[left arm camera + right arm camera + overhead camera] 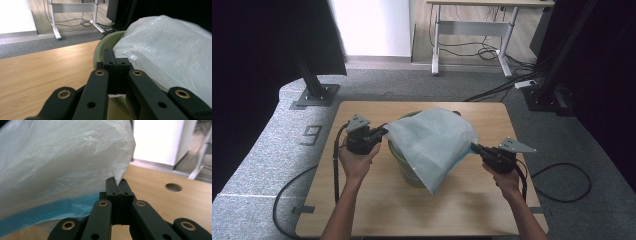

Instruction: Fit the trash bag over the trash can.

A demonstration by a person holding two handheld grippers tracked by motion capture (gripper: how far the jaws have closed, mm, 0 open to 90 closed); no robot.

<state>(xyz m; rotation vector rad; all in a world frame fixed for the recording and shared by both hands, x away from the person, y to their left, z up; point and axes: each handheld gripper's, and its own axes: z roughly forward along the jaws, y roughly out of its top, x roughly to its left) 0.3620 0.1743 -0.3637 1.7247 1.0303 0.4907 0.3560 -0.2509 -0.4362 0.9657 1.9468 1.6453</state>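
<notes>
Black jaws on the right gripper [117, 185] are squeezed tight together, and they pinch a corner of the thin plastic bag [62, 157]. In the right gripper view the corner pokes up from between the two black pads, and a blue strip of the bag runs along its lower edge. From above, the right gripper [476, 148] sits at the right side of the bag [432, 142], with the person's right hand [506, 178] behind it.

On the other side, the left gripper [115, 65] is clenched too. Its jaws press flat against each other, right at the edge of the bag [170, 52]. From above, the left gripper [383, 131] meets the bag's left corner, so it looks like it is holding the bag there. The left hand [356, 162] wraps around it.

Between the two grippers the bag is stretched out wide and puffy, whitish and see-through. It hangs over a round green bucket [408, 172] that stands in the middle of the wooden table [377, 210]. The bucket's pale green rim [106, 41] peeks out just past the left jaws. A small round hole [173, 187] is cut in the table top, off to the side in the right gripper view.
</notes>
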